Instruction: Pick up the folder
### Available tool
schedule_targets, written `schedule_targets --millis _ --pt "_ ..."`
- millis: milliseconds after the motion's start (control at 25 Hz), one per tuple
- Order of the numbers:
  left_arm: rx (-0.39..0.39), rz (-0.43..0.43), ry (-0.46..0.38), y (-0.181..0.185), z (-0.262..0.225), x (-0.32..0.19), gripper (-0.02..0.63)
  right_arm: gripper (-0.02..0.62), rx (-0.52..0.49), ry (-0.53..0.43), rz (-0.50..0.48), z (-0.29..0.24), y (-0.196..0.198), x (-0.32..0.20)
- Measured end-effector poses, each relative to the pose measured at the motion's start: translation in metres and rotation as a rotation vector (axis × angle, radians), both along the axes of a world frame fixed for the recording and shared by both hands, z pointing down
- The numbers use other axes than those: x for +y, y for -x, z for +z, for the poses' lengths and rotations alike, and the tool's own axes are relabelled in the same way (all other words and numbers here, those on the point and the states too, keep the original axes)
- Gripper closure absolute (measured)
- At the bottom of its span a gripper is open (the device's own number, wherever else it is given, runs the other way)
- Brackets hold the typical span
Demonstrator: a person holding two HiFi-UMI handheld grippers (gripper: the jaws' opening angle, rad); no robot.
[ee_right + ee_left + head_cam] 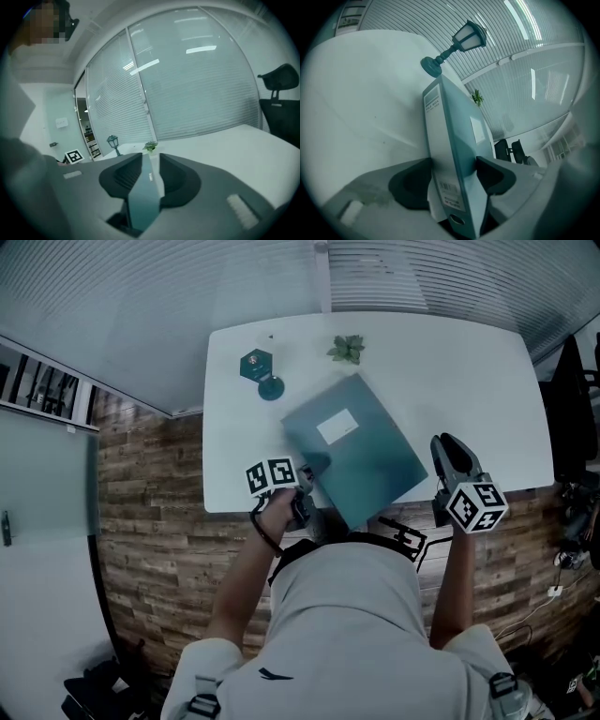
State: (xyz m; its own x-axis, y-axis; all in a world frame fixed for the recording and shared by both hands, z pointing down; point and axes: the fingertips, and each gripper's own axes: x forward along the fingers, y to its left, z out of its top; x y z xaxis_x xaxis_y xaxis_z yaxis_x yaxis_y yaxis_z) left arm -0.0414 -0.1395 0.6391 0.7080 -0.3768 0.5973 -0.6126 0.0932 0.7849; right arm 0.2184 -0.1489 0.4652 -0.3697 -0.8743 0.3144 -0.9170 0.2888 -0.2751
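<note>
1. Far left in the head view: wood-plank floor (150, 521) beside the white table (487, 371).
2. Back-left of the table: small lantern-shaped lamp (262, 371), just beyond the folder's far-left corner and well apart from both grippers.
3. left gripper (311, 476), with its marker cube (272, 474) on top, is held in the person's left hand (281, 512) at the table's front edge. It is grasping the folder. The left gripper view shows the jaws spread wide, one pad against each side of the folder at the spine end, and the spine sits deep between them.
4. folder (361, 451): teal, with a white label (337, 427) on the cover. It sits at the front-middle of the table, turned at an angle, and its near corner juts past the front edge. The spine faces the left gripper. The printed spine label (432, 104) and the finger hole (457, 219) show in the left gripper view.
5. Small green plant (346, 349) at the back of the table, beyond the folder's far corner, not touching it.
6. right gripper (442, 446), cube marker (476, 505) near the hand, sits just beside the folder's right corner. It is released. The right gripper view shows the jaws only slightly apart, with the folder's thin teal edge standing in the gap. No firm pinch is visible.
7. Far right in the right gripper view: black office chair (276, 82) past the table, with a glass wall with blinds (197, 84) behind.
</note>
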Motion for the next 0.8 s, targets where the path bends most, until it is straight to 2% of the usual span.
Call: schedule_targets --millis 40,80,200,240,360,560,680,800 --pt "0.001 0.0 -0.002 0.001 0.0 0.0 0.287 0.432 -0.011 0.045 -0.047 0.006 0.006 -0.006" --pt "0.002 -0.001 -0.003 0.001 0.0 -0.001 0.288 0.368 -0.013 0.094 -0.099 0.014 0.013 -0.011" --pt "0.004 -0.003 -0.011 0.0 0.001 -0.002 0.29 0.228 0.059 0.256 -0.259 0.046 0.033 -0.025" --pt "0.003 -0.004 -0.014 0.0 0.001 -0.002 0.29 0.206 0.09 0.314 -0.307 0.06 0.039 -0.029" --pt "0.003 -0.003 -0.019 0.0 0.002 -0.002 0.291 0.154 0.112 0.483 -0.407 0.102 0.058 -0.041" --pt "0.008 0.003 -0.021 0.001 0.001 -0.001 0.292 0.123 0.048 0.704 -0.466 0.159 0.075 -0.056" --pt "0.009 0.007 -0.024 0.0 0.0 0.0 0.295 0.091 -0.009 0.768 -0.477 0.174 0.079 -0.061" --pt "0.011 0.01 -0.025 0.001 0.0 -0.001 0.295 0.103 -0.02 0.774 -0.493 0.173 0.081 -0.061"
